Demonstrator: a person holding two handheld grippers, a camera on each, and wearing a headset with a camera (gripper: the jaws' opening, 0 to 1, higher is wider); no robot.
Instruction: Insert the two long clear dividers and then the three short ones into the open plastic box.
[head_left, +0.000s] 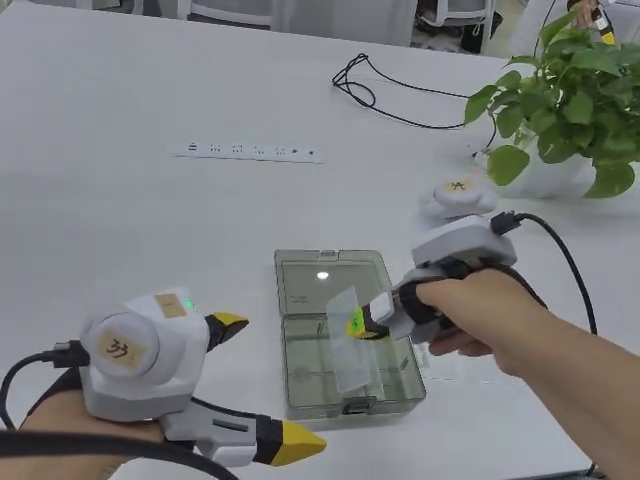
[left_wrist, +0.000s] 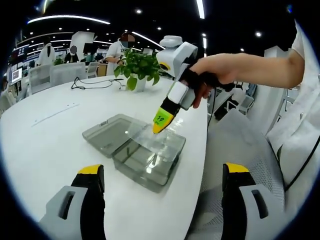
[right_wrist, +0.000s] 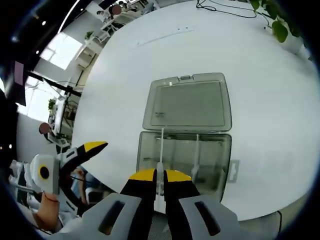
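The right tool (head_left: 362, 325) is clamped shut on the top edge of a clear divider (head_left: 350, 350) and holds it on edge over the base of the open plastic box (head_left: 402, 375). In the right gripper view the divider (right_wrist: 161, 150) runs straight ahead from the closed jaws. Its long axis goes from the front wall toward the hinge, and its lower edge is at or just inside the base. I cannot tell whether it is seated in a slot. A 2nd thin upright line (right_wrist: 196, 155) just beside it looks like another divider already standing in the base.

The next move probably needs a straight push down with that axis kept square to the walls. The right tool is the nearer one. The left tool (head_left: 265, 382) is off to the left of the box, jaws wide apart and empty.

The lid (head_left: 330, 280) lies flat behind the base. The desk (head_left: 120, 210) is white and smooth, carrying a power strip (head_left: 245, 151), a black cable (head_left: 380, 95) and a potted plant (head_left: 570, 100). Beyond it is a lit office.
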